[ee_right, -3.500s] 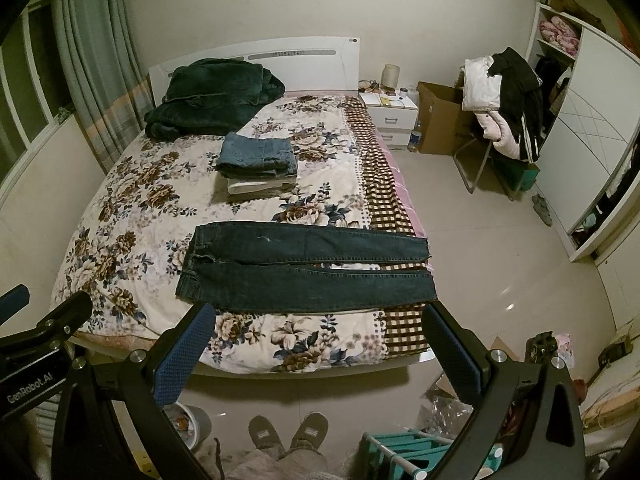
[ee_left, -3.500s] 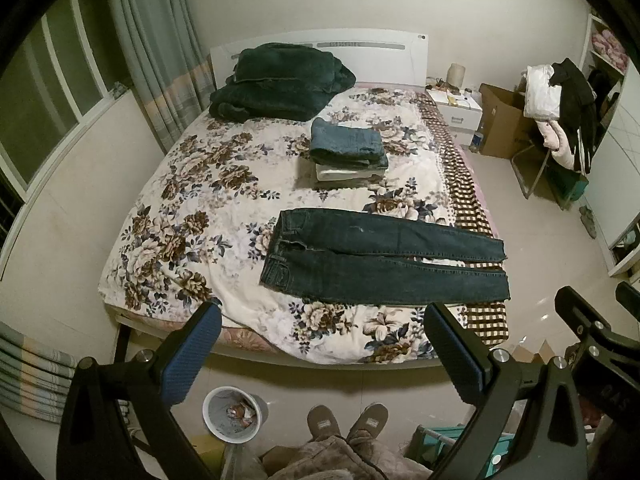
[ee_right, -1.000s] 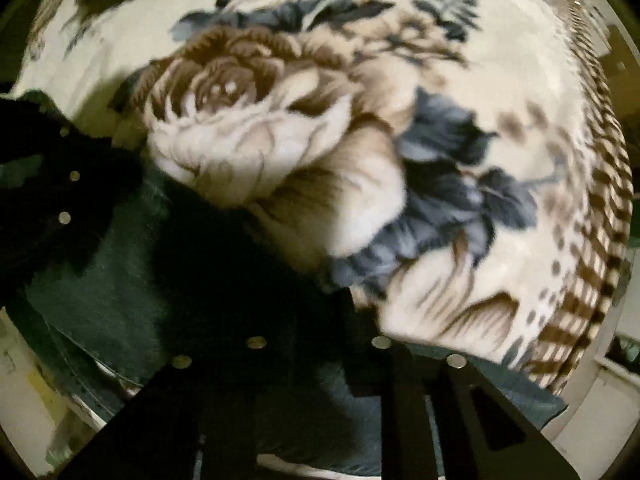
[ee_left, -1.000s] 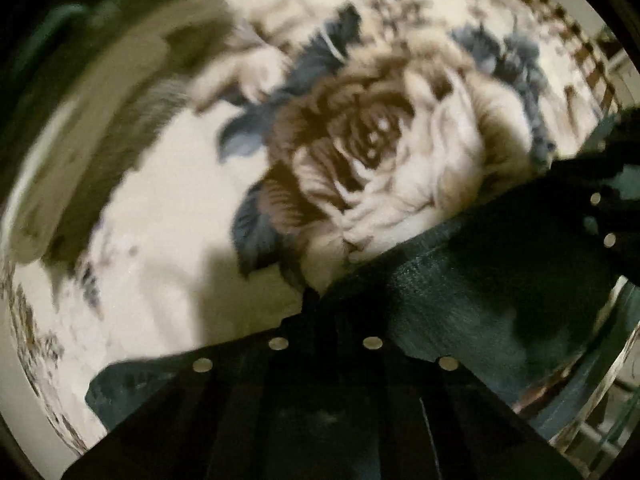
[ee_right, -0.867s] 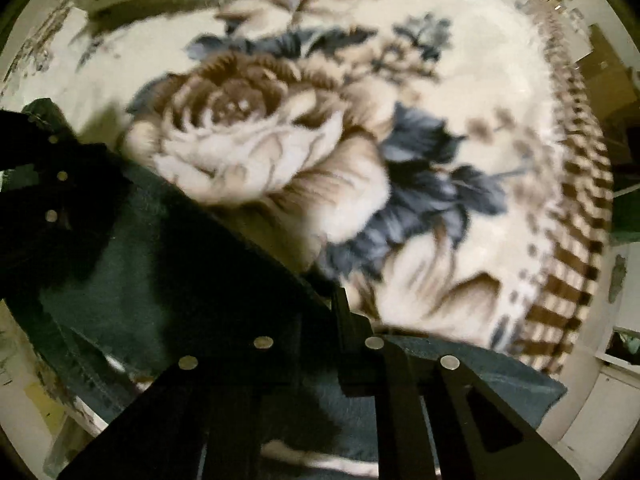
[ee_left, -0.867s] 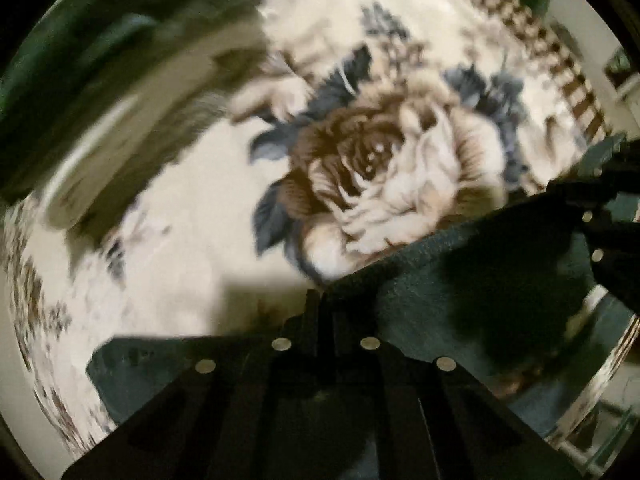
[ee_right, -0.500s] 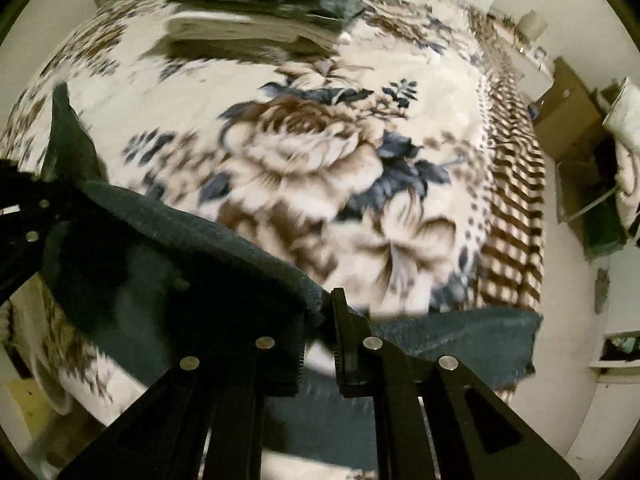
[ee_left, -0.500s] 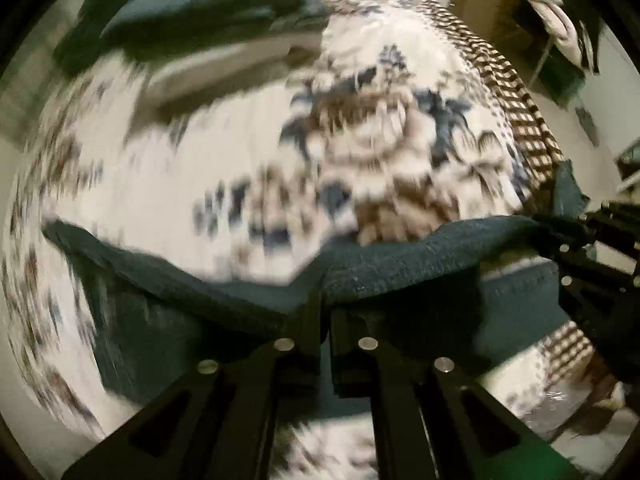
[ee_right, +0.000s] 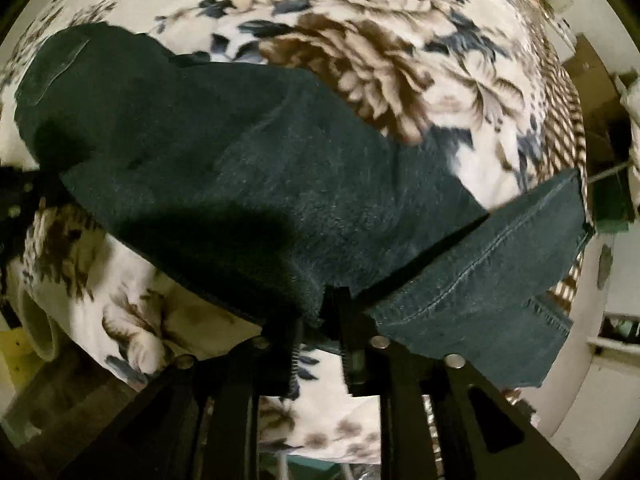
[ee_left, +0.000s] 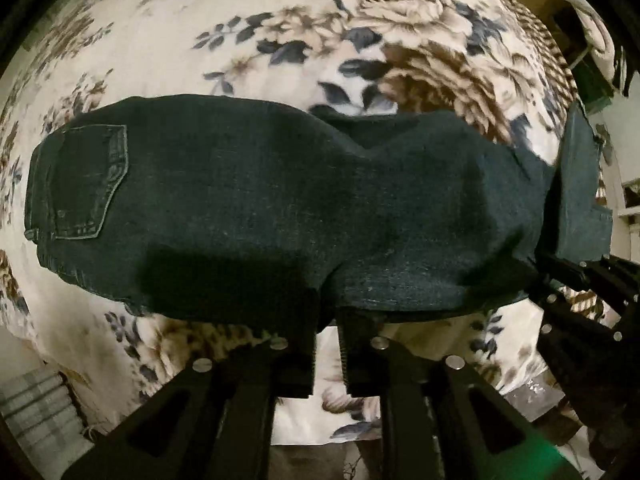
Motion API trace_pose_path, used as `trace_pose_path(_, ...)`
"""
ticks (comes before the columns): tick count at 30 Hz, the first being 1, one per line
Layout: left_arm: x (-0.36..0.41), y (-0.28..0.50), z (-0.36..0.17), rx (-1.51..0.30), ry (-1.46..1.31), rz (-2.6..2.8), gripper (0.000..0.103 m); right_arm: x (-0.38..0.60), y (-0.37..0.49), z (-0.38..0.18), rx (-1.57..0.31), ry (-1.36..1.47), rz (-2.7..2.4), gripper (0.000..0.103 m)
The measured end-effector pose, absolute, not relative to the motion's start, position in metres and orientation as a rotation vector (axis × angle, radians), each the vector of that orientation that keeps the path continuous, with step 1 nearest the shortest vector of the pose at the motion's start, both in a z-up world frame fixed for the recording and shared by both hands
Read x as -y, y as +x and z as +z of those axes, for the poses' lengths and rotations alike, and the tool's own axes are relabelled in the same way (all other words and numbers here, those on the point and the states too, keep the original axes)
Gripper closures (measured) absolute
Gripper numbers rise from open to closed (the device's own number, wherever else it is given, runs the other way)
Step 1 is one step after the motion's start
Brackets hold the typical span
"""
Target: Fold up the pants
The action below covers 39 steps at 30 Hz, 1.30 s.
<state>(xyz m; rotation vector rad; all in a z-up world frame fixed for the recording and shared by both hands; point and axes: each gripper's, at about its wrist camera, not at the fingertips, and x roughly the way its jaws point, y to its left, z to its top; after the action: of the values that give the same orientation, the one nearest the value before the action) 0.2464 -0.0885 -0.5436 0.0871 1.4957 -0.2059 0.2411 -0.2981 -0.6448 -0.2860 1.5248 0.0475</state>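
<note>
The dark blue jeans (ee_left: 248, 200) lie on the floral bedspread (ee_left: 160, 40), folded lengthwise, one leg over the other, waist and back pocket (ee_left: 90, 184) at the left. My left gripper (ee_left: 327, 320) is shut on the near edge of the jeans around mid-leg. My right gripper (ee_right: 320, 312) is shut on the jeans (ee_right: 240, 184) near the leg hems (ee_right: 500, 276), which hang to its right. The right gripper also shows at the right edge of the left wrist view (ee_left: 560, 280).
The bed's near edge and the floor (ee_left: 312, 456) lie below the grippers. A white bin (ee_right: 38, 320) stands at the lower left of the right wrist view. Checked bedspread border (ee_right: 568, 120) and furniture lie at the right.
Both grippers have carried the far leg toward the near side and lowered it onto the other leg. The jeans now lie doubled lengthwise. Both grippers stay shut on the denim.
</note>
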Motion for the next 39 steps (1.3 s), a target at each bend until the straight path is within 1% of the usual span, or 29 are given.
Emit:
trace_pose_path(1,0.088,0.247,-0.538,-1.485,0.077,-0.198,0.087,0.301,0.240,-0.641,-1.524,-0.249,0.040,0.062)
trace_pose_path(2,0.089,0.246,-0.532,-1.466,0.092,-0.184,0.078,0.304,0.240,-0.636,-1.520,-0.210,0.043,0.043)
trace_pose_path(3,0.090,0.246,-0.527,-1.454,0.112,-0.172,0.074,0.306,0.239,-0.630,-1.512,-0.181,0.033,0.030)
trace_pose_path(4,0.091,0.244,-0.521,-1.445,0.122,-0.164,0.069,0.308,0.237,-0.624,-1.503,-0.165,0.017,0.013)
trace_pose_path(5,0.090,0.243,-0.515,-1.440,0.119,-0.154,0.062,0.311,0.235,-0.618,-1.495,-0.153,0.001,0.010)
trace_pose_path(6,0.090,0.242,-0.511,-1.437,0.114,-0.145,0.057,0.316,0.232,-0.611,-1.493,-0.133,-0.020,0.010)
trace_pose_path(7,0.089,0.242,-0.505,-1.429,0.110,-0.135,0.046,0.321,0.231,-0.605,-1.493,-0.106,-0.034,0.010)
trace_pose_path(8,0.088,0.241,-0.498,-1.408,0.105,-0.115,0.040,0.330,0.231,-0.600,-1.493,-0.068,-0.048,0.010)
trace_pose_path(11,0.093,0.247,-0.479,-1.352,0.091,-0.059,0.034,0.365,0.230,-0.580,-1.468,0.059,-0.130,0.010)
trace_pose_path(14,0.112,0.260,-0.476,-1.314,0.107,-0.015,0.032,0.402,0.233,-0.563,-1.412,0.165,-0.249,0.010)
trace_pose_path(17,0.137,0.279,-0.488,-1.307,0.137,0.017,0.032,0.449,0.251,-0.562,-1.375,0.281,-0.370,0.010)
trace_pose_path(22,0.177,0.304,-0.523,-1.323,0.206,0.032,0.032,0.514,0.307,-0.597,-1.344,0.423,-0.510,0.010)
trace_pose_path(27,0.201,0.318,-0.546,-1.354,0.195,0.035,0.032,0.549,0.359,-0.643,-1.376,0.384,-0.595,0.010)
trace_pose_path(28,0.205,0.319,-0.548,-1.360,0.193,0.033,0.032,0.552,0.362,-0.649,-1.388,0.385,-0.600,0.011)
trace_pose_path(30,0.215,0.319,-0.547,-1.363,0.189,0.020,0.032,0.557,0.358,-0.652,-1.390,0.391,-0.602,0.030)
trace_pose_path(31,0.219,0.318,-0.546,-1.361,0.193,0.012,0.032,0.559,0.351,-0.648,-1.382,0.384,-0.607,0.054)
trace_pose_path(32,0.224,0.315,-0.545,-1.362,0.198,0.000,0.032,0.562,0.340,-0.642,-1.364,0.414,-0.597,0.072)
trace_pose_path(34,0.233,0.309,-0.539,-1.360,0.203,-0.029,0.032,0.570,0.305,-0.624,-1.321,0.470,-0.623,0.082)
trace_pose_path(35,0.238,0.304,-0.537,-1.361,0.208,-0.046,0.032,0.574,0.287,-0.616,-1.303,0.490,-0.648,0.090)
trace_pose_path(36,0.243,0.298,-0.535,-1.363,0.215,-0.064,0.032,0.580,0.263,-0.608,-1.289,0.517,-0.691,0.094)
trace_pose_path(38,0.251,0.288,-0.534,-1.368,0.221,-0.093,0.032,0.593,0.216,-0.601,-1.269,0.601,-0.750,0.094)
trace_pose_path(39,0.255,0.282,-0.535,-1.373,0.226,-0.108,0.032,0.600,0.192,-0.607,-1.287,0.669,-0.751,0.094)
